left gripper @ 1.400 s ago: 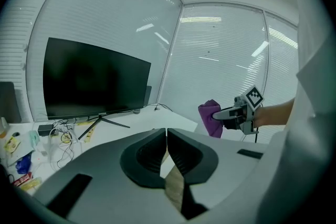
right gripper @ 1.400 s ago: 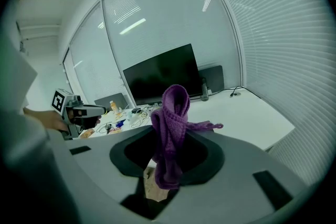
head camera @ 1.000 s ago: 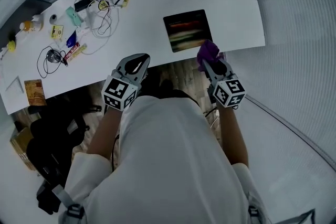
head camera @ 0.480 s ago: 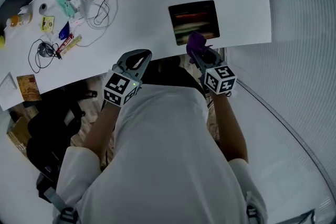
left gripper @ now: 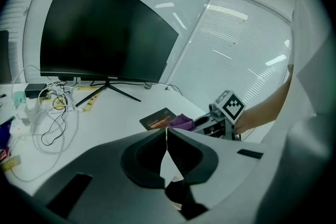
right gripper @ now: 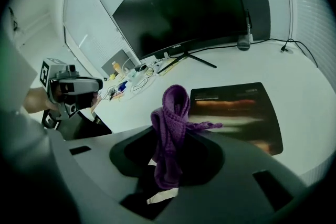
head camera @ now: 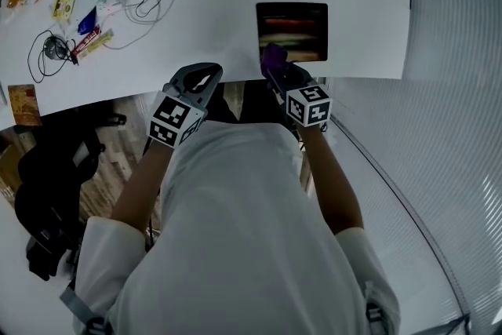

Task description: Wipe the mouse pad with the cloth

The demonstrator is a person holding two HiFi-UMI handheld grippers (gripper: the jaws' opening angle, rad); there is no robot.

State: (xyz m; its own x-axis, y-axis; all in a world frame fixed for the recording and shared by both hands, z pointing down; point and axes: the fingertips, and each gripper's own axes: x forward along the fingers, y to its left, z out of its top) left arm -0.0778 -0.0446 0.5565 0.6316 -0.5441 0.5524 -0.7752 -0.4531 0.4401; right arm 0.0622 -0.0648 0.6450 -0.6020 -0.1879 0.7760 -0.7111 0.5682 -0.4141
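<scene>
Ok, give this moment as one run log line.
right tongs: shut on cloth | left tongs: shut, empty | cloth: at mouse pad near-left corner

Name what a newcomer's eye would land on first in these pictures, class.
The purple cloth stands out, pinched in the right tongs at the near edge of the dark mouse pad on the white desk. Behind looms a big black curved monitor, and a tangle of cables litters the desk's left end.

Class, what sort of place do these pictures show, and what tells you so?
Probably an office workstation: a large curved monitor stands on a white desk, and a dark mouse pad lies near the desk's front edge.
</scene>
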